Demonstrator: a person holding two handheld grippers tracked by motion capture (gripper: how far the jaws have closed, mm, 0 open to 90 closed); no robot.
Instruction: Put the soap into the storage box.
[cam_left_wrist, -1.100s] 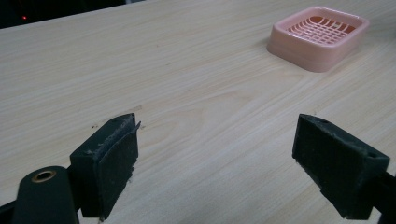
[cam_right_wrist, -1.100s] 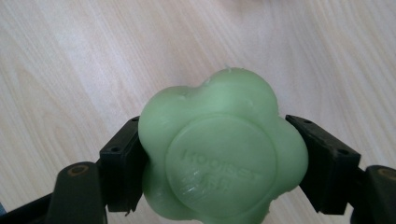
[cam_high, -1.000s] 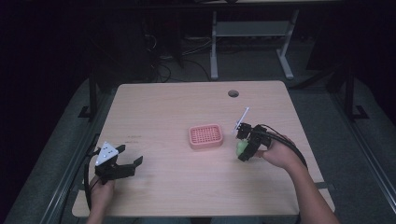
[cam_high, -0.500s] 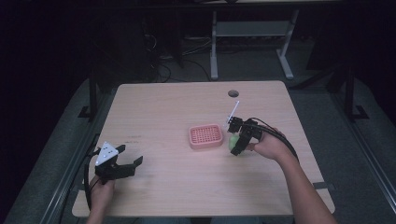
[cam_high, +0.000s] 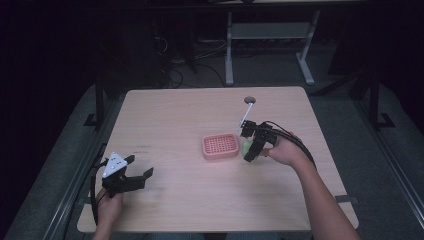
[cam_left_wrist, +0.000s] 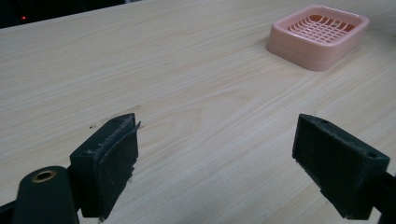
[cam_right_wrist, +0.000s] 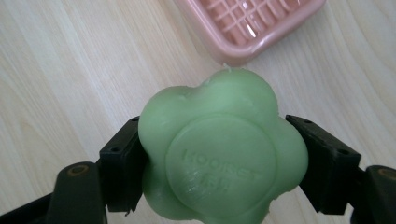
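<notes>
R hand-held gripper (cam_right_wrist: 219, 163) clenched on green soap (cam_right_wrist: 219, 154), held just beside pink tray (cam_right_wrist: 247, 25) for drop-in; L hand-held gripper (cam_left_wrist: 215, 163) released, idle nr bench's front-left corner.

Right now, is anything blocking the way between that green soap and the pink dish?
Nothing visible does. The green soap sits clamped in the right gripper, just right of the pink dish. The dish's grid looks bare, with bare table around it.
</notes>
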